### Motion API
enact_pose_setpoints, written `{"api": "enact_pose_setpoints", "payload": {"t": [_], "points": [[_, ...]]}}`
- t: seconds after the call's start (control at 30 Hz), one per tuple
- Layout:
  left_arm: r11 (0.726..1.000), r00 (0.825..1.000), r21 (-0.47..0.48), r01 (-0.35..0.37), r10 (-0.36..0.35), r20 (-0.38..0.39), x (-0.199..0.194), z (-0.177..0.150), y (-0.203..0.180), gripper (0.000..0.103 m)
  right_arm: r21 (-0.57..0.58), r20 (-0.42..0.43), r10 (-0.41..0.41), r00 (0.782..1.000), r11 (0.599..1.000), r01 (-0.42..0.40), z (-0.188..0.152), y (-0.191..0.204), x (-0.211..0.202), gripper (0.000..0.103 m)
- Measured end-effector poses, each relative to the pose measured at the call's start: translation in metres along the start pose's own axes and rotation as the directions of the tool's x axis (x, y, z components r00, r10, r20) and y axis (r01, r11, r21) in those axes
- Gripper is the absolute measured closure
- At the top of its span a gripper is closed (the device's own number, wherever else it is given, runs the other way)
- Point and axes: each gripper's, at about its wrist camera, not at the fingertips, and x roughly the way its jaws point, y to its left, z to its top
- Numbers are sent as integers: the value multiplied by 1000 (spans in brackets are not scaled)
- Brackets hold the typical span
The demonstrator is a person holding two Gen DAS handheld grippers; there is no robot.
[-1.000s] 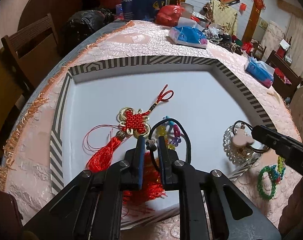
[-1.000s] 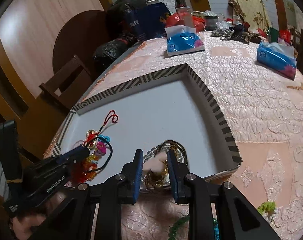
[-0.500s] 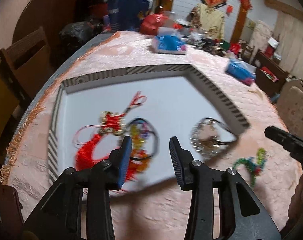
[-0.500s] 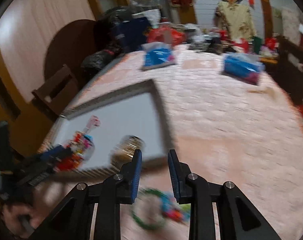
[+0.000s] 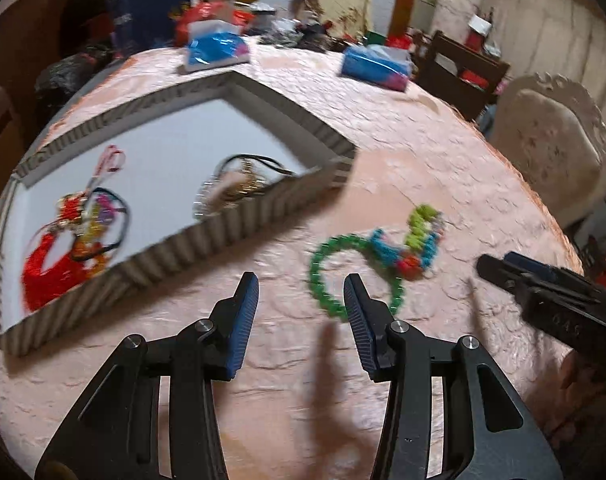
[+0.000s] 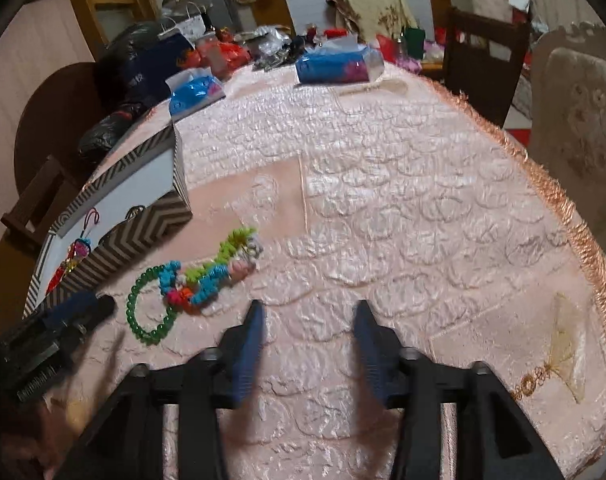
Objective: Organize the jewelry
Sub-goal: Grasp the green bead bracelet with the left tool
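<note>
A zigzag-edged tray (image 5: 239, 220) (image 6: 143, 216) holds a red knot tassel (image 5: 55, 256), a colourful bead necklace on black cord (image 5: 103, 216) and a clear bead bracelet with a pendant (image 5: 231, 192). On the pink cloth to its right lie a green bead bracelet (image 5: 327, 280) (image 6: 143, 312) and a blue, green and orange bead piece (image 5: 407, 244) (image 6: 207, 276). My left gripper (image 5: 301, 292) is open and empty just short of the green bracelet. My right gripper (image 6: 309, 320) is open and empty, to the right of the beads.
Blue tissue packs (image 5: 215, 48) (image 5: 377, 66) (image 6: 339, 66) and cluttered bags (image 6: 143, 64) sit at the table's far side. Chairs (image 5: 551, 148) (image 6: 575, 100) stand by the right edge. The fringed cloth edge (image 6: 583, 232) curves along the right.
Both grippers let go of the jewelry in the tray, opened, and swung right out of the tray to the beads on the cloth.
</note>
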Motion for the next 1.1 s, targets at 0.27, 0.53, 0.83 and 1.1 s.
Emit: {"api": "enact_pose_setpoints", "payload": {"t": [0.27,0.53,0.83,1.1], "points": [[997,997,50,-60,63,-44,27,11,-5,59,-84,8,-48,999,995,49,-6,14,5,26],[995,997,62,-78,78,-6,13,-8,-1,96,-54,15,-28,999,998,29,-6,7,2,26],[998,997,19,-68,67,25,-9,-34,20,96,-140,10,187,982,973,-184,4,37,1,50],[999,999,-30,-23,24,27,-9,-34,27,96,-143,-38,207,978,967,-210,20,51,36,60]]}}
